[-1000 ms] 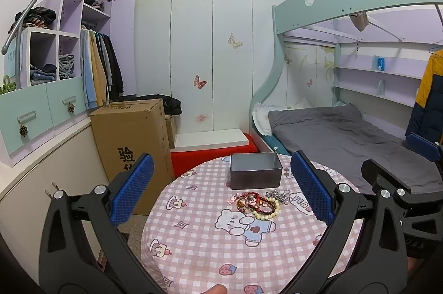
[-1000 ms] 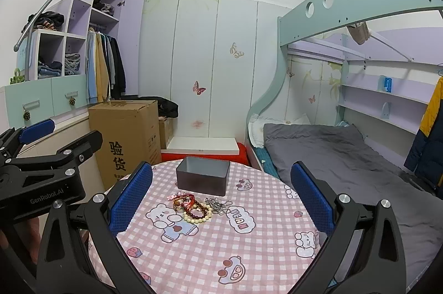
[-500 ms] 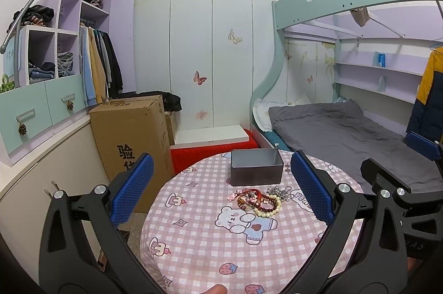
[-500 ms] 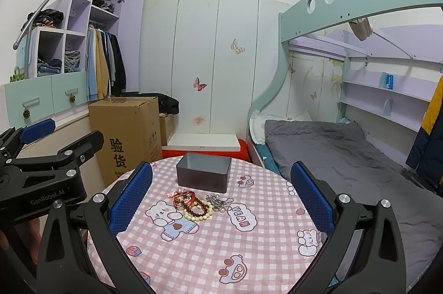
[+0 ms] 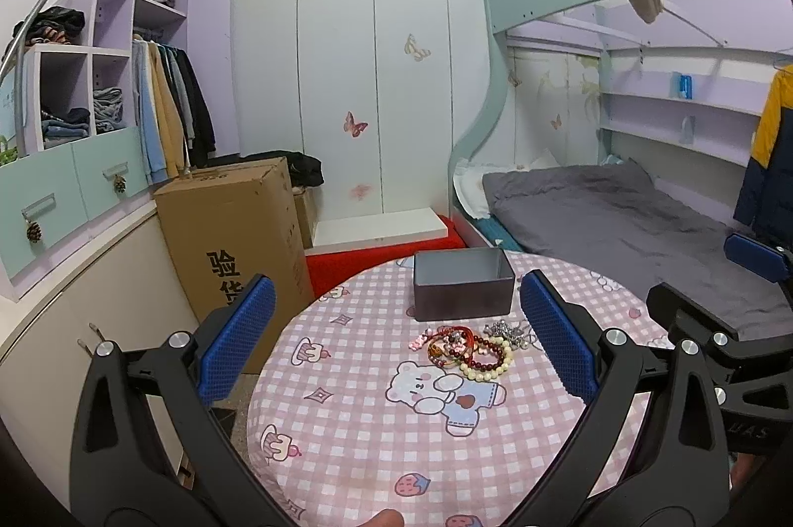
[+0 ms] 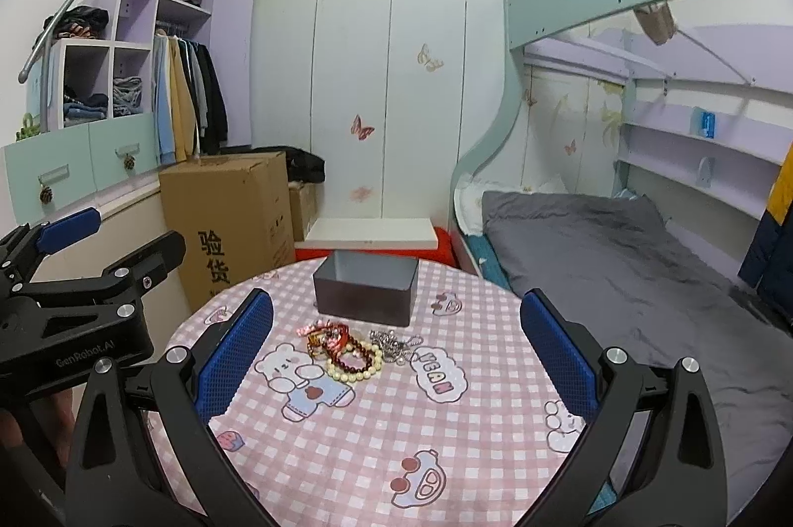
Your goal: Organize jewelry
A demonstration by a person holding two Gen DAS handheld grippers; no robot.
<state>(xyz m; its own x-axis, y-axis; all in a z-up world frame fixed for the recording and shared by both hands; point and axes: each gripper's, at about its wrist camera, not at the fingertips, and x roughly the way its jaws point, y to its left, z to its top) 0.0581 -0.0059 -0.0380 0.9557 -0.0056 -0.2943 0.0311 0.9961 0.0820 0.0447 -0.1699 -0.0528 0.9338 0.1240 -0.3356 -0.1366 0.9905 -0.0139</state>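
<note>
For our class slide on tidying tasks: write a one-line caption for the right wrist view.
Open right gripper above a heap of bracelets beside an open grey box on a checked table.

- Left gripper (image 5: pixel 396 343): black angular frame, silver screws, blue textured pads on the fingers (image 5: pixel 237 338).
- Right gripper (image 6: pixel 396 348): same black frame and blue pads.
- White "GenRobot.AI" lettering marks the left gripper's side.

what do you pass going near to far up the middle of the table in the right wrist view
Bear print on the tablecloth → cream bead bracelet → dark red bead bracelet → open grey box → red block with a white board on top, past the table edge
</note>
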